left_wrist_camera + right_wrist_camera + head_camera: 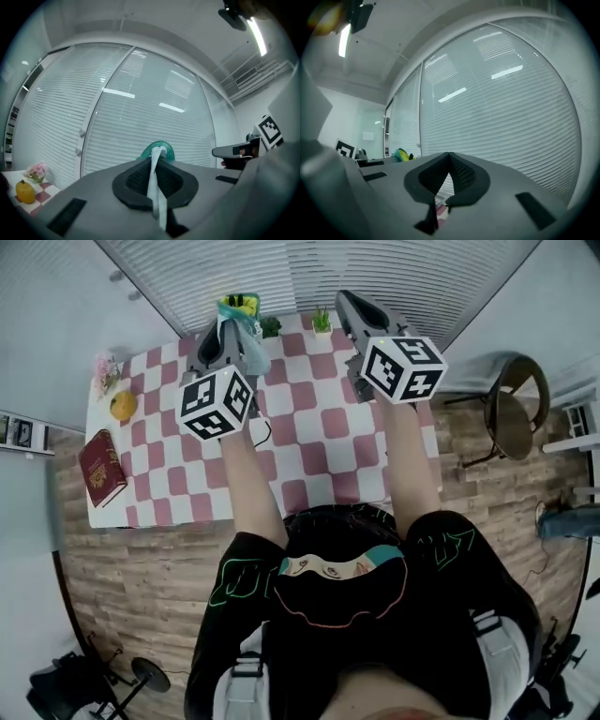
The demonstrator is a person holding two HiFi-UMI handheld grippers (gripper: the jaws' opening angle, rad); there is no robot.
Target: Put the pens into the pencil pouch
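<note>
**Pouch held up by its edge, right jaws closed on nothing**

The left gripper [157, 155] points level. Its jaws are pressed together on a thin pale strip at the edge of the teal mesh pencil pouch [240, 307]. The pouch sticks out past the jaw tips, at 12 o'clock from the gripper's marker cube, and is held in the air over the far side of the pink-and-white checked table [319, 451]. Pinching only the edge probably lets the body of the pouch hang free, so its mouth can be reached.

Something yellow shows inside the mesh, but I cannot tell whether it is a pen.

The right gripper [345, 300] sits at 3 o'clock of the left one, also level. Its jaws meet tip to tip with nothing between them, and only a sliver of checked cloth shows through the gap below the tips. No pen lies on the cloth that is visible, so the right gripper seems to have none to fetch, though the arms hide part of the table.

The round orange fruit [123, 405] at the table's 9 o'clock edge and the dark red book [101, 468] at 8 o'clock are well apart from both grippers.
</note>
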